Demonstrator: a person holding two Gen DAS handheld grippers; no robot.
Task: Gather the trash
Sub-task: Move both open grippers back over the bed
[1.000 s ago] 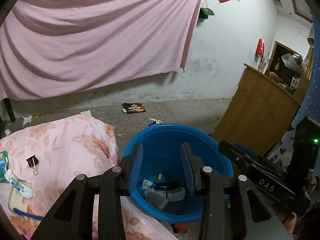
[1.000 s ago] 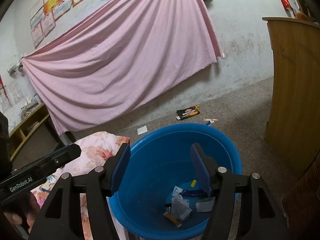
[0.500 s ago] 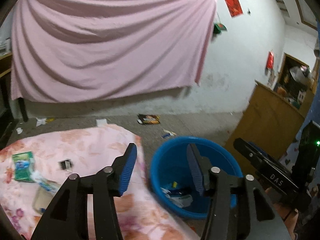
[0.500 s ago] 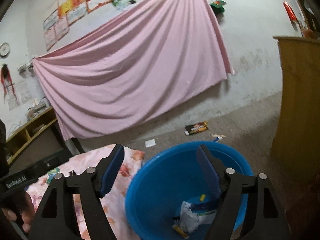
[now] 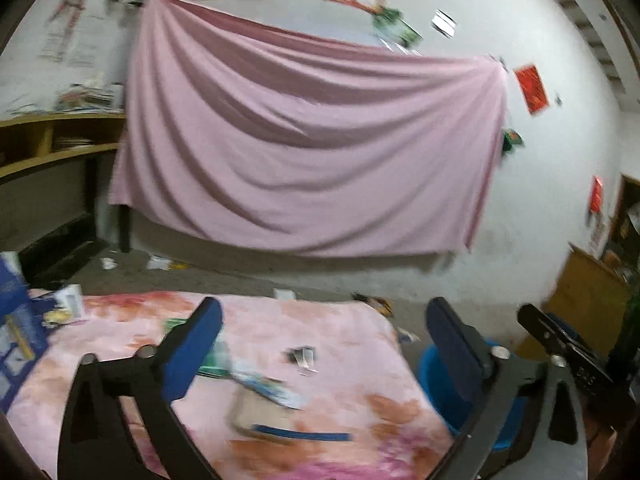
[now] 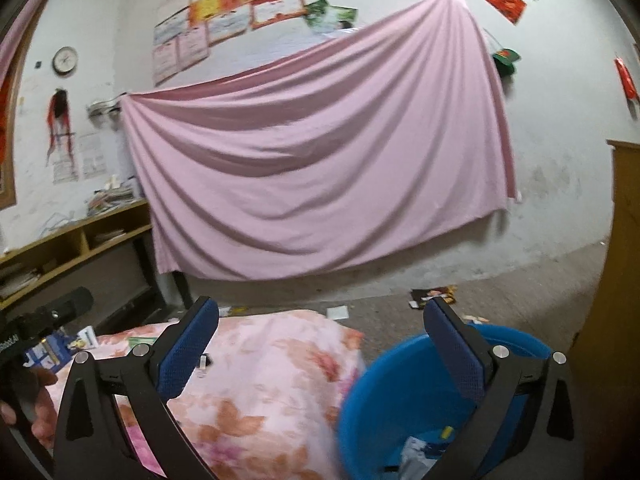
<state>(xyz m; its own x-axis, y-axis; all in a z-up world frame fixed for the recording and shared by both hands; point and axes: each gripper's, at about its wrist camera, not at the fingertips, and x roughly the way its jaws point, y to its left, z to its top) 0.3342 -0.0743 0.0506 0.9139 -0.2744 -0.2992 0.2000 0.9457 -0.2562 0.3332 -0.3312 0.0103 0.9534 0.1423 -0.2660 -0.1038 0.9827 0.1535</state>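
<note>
My left gripper [image 5: 324, 328] is open and empty, raised over the pink flowered cloth [image 5: 352, 340]. On that cloth lie scraps: a toothpaste tube [image 5: 264, 386], a tan flat piece with a blue strip [image 5: 304, 436], a green packet [image 5: 176, 324] and a small binder clip [image 5: 302, 356]. The blue tub [image 6: 384, 392] stands to the cloth's right, with wrappers [image 6: 416, 454] on its bottom. My right gripper [image 6: 320, 328] is open and empty, hanging between the cloth [image 6: 256, 364] and the tub. In the left wrist view only an edge of the tub [image 5: 426, 368] shows.
A pink sheet [image 6: 320, 152] hangs on the back wall. Litter lies on the floor, including a dark snack packet [image 6: 434, 294]. A wooden cabinet [image 6: 624, 280] stands on the right and low shelves [image 6: 72, 248] on the left. A blue box [image 5: 16, 320] sits at the cloth's left end.
Both grippers have swung left and up, away from over the tub toward the cloth. Their jaws stay open and empty. The left view is now blurred by motion.
</note>
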